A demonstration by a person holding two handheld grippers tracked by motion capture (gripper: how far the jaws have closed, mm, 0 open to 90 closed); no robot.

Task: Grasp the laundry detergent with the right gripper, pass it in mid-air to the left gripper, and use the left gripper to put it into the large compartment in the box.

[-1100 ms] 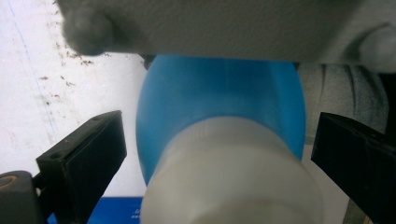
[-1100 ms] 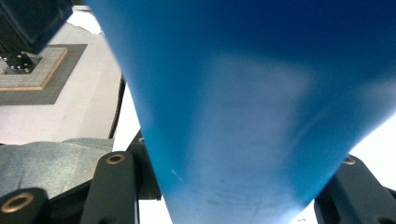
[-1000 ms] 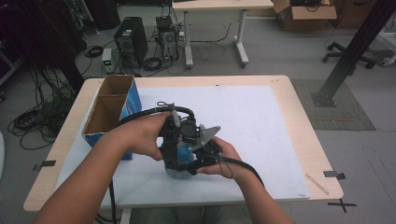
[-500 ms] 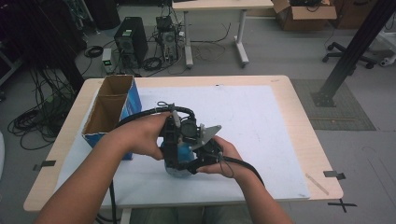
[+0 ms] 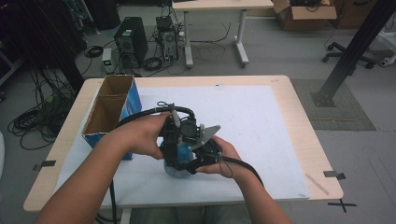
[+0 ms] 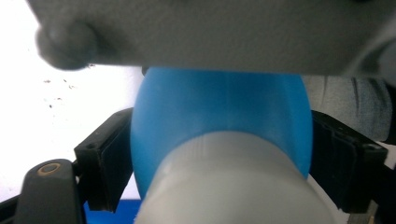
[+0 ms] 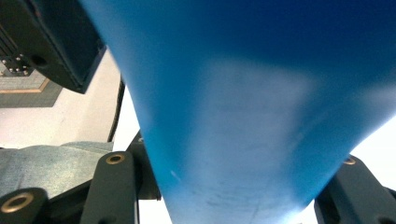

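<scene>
Right gripper (image 7: 233, 186) clamped tight on the blue bottle (image 5: 184, 151) near the middle of the table's (image 5: 303, 140) front edge; left gripper (image 6: 219, 154) jaws just closing, pads against its rounded sides. Probably light, smooth, slippery plastic, somewhat squashy. Best gripped gently across the widest blue part.

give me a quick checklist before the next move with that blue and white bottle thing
1. Right gripper clamped on the blue and white object: ok.
2. Left gripper around the object's blue part: ok; its jaws have just been closing.
3. Left pads pressing firmly on it: cannot tell.
4. Object over the white mat, inside the table edge: ok.
5. Cardboard box upright and open on top: ok.
6. Box contents: cannot tell.
</scene>
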